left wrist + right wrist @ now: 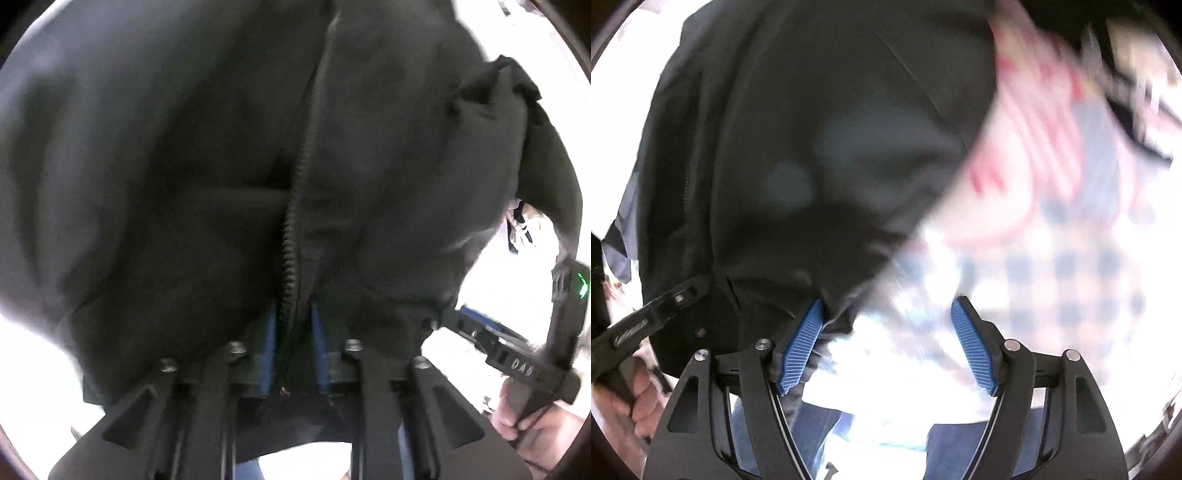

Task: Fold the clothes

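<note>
The left gripper (293, 332) clamps the zipper edge of the black zip-front fabric jacket (184, 166), which hangs over a white surface (33, 369). The right gripper (892, 332) stands released, its left blue pad touching the hem.

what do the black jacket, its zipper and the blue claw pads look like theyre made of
Black jacket: soft matte woven or knit cloth, probably; it drapes and creases without shine.
Zipper: looks like black moulded plastic teeth, dull with no metallic glint, though blur leaves it open.
Blue pads on the right claw: likely rubber or textured plastic, given the fine ribbing and matte surface.
</note>
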A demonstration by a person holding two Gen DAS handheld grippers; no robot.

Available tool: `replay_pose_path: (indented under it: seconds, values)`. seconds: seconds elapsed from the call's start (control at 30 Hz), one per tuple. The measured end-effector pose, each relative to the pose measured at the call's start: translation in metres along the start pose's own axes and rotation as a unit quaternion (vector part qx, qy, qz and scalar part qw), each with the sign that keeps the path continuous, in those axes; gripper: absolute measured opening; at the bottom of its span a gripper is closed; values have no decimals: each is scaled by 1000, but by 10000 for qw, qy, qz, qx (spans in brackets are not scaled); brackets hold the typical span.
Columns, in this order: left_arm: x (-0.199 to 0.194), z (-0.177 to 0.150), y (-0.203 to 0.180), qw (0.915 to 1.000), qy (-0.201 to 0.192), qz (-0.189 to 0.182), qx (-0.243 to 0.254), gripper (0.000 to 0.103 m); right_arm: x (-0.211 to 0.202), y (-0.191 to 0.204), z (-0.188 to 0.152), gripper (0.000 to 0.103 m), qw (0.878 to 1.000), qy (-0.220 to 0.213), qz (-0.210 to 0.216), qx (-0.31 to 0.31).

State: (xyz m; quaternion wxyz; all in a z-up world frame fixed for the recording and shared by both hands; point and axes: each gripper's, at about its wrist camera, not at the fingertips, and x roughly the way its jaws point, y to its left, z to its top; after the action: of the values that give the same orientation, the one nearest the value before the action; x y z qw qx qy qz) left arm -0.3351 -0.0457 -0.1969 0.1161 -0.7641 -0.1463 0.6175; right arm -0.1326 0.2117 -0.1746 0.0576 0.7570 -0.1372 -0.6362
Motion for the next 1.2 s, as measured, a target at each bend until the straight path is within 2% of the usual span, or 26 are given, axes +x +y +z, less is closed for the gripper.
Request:
replay_pose_path:
  seconds: [0.03,0.1,0.17,0.23,0.33,0.4,0.5,0.53,0.6,0.67,0.73,0.8,0.87,0.93,1.0,1.07,1.2]
  values:
    - [-6,2,-1,9999,-53,-115,12,23,4,-6,-2,72,9998,93,89,143]
    - [-26,1,-6,9988,-398,-164,215,23,-10,-7,-4,72,9997,-86,195,99]
    - [-47,-2,-4,9961,-834,-22,271,25,-25,0,-2,72,9990,-347,261,-82]
    - [-66,-8,21,9947,-1012,181,41,25,-40,18,5,72,9960,-677,438,-374]
    - [-62,-16,37,9952,-932,279,44,25,-45,47,14,73,9903,-920,646,-820]
    - [-62,-16,58,9954,-882,296,227,25,-34,67,17,73,9865,-879,738,-1165]
    - [-39,-13,62,9936,-884,448,549,25,12,75,17,74,9862,-436,570,-1490]
    - [-34,-12,64,9935,-899,391,587,25,29,72,12,73,9867,-323,312,-1564]
    - [-31,-12,73,9933,-974,139,606,25,44,65,-5,73,9808,-574,189,-1856]
    - [-33,-13,81,9920,-1101,-170,598,28,40,61,-17,73,9756,-844,261,-2013]
    - [-37,-15,90,9898,-1199,-291,709,32,37,60,-18,74,9771,-898,330,-1903]
    - [-45,-16,96,9874,-1265,-223,925,37,33,63,-13,75,9774,-1022,528,-1775]
    - [-42,-18,89,9820,-1398,-66,1271,42,28,66,-10,75,9739,-1231,830,-1715]
    - [-45,-24,86,9754,-1585,-27,1533,43,24,70,-9,75,9675,-1452,1186,-1696]
    - [-51,-27,94,9721,-1767,-270,1516,44,20,73,-14,75,9603,-1636,1417,-1761]
    - [-56,-34,101,9666,-2024,-538,1478,45,18,74,-23,75,9528,-1834,1419,-1958]
    - [-56,-77,106,9475,-2803,-268,1516,46,-1,59,-58,75,9310,-2245,1723,-2306]
